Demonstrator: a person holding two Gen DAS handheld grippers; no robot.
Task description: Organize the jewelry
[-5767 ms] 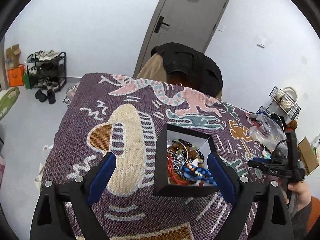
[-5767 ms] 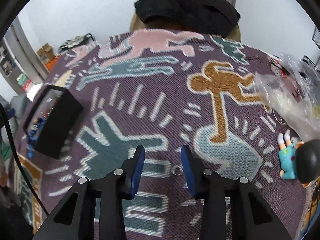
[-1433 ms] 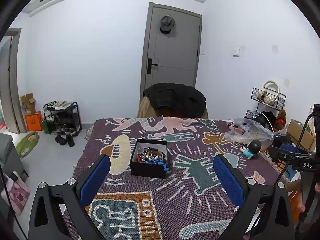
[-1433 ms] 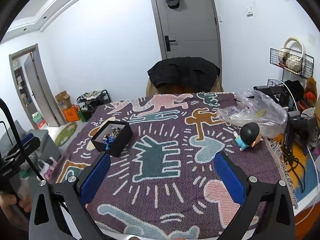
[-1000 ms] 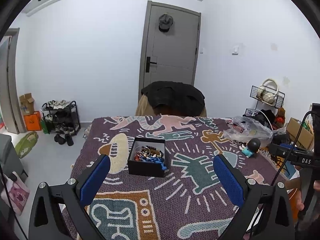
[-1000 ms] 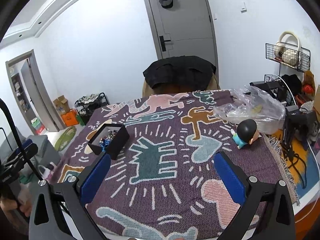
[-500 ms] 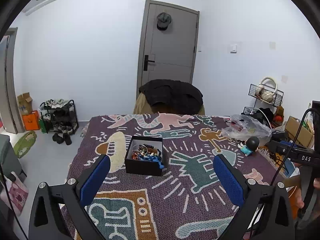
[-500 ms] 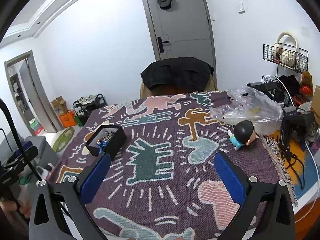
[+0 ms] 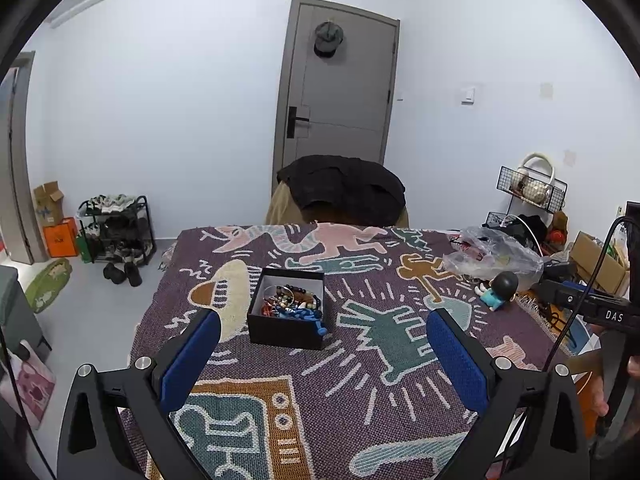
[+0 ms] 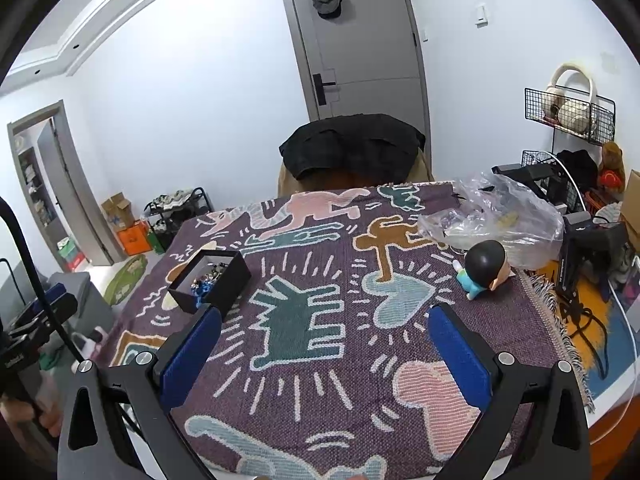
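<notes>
Toward the blanket's point(image 9: 360, 392) left edge, jewelry fills the black box point(image 9: 286, 330) — seemingly done (none visible loose); left gripper point(image 9: 323, 354) and right gripper point(image 10: 325, 354) gape wide, empty

The jewelry point(image 9: 291, 303) heaped in the black box point(image 9: 285, 333) is too small and tangled to tell piece from piece. The contents of the clear plastic bag point(image 10: 505, 216) are blurred, and the patterned blanket point(image 10: 304, 384) hides the bench beneath.
</notes>
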